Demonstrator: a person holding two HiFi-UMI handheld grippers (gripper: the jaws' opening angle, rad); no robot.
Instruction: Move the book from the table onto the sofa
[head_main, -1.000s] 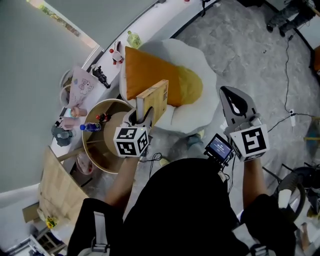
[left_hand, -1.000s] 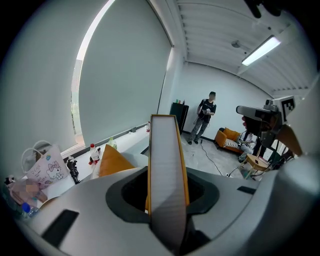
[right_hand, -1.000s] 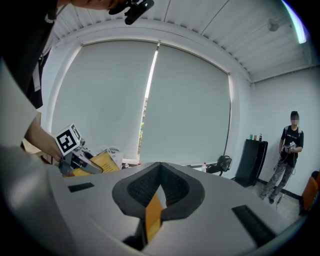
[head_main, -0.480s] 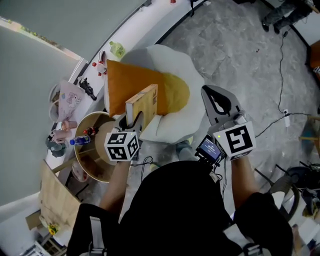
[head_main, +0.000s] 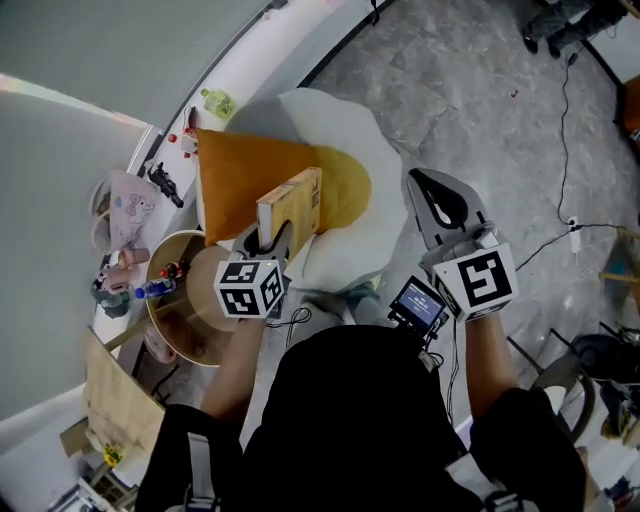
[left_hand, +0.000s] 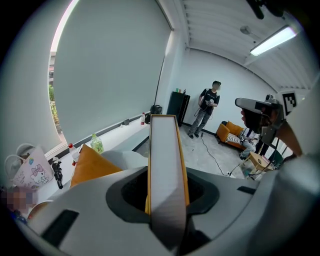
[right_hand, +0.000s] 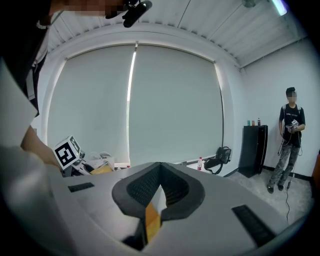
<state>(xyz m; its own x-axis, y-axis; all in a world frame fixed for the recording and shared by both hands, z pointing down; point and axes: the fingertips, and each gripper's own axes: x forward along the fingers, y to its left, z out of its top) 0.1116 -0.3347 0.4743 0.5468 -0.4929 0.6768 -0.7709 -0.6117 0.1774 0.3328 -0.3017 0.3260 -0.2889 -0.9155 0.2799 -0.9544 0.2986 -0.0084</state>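
Observation:
The book (head_main: 295, 205), tan-covered with pale page edges, stands on edge in my left gripper (head_main: 268, 238), which is shut on its lower end. It hangs over the white sofa (head_main: 370, 140), in front of the orange cushion (head_main: 240, 175). In the left gripper view the book (left_hand: 167, 160) rises straight up between the jaws of the left gripper (left_hand: 165, 189). My right gripper (head_main: 420, 182) is shut and holds nothing, over the sofa's right side. In its own view the right gripper (right_hand: 160, 165) has its tips touching.
The round wooden table (head_main: 190, 325) with a blue bottle (head_main: 152, 290) lies left of the sofa. A green bottle (head_main: 217, 102) and a pink bag (head_main: 125, 205) sit by the window ledge. Cables (head_main: 565, 130) cross the floor. A person (left_hand: 209, 107) stands farther off.
Both grippers have travelled with the person toward the sofa. The book has drawn away from the round table and stands over the sofa. The grip on it is unchanged.

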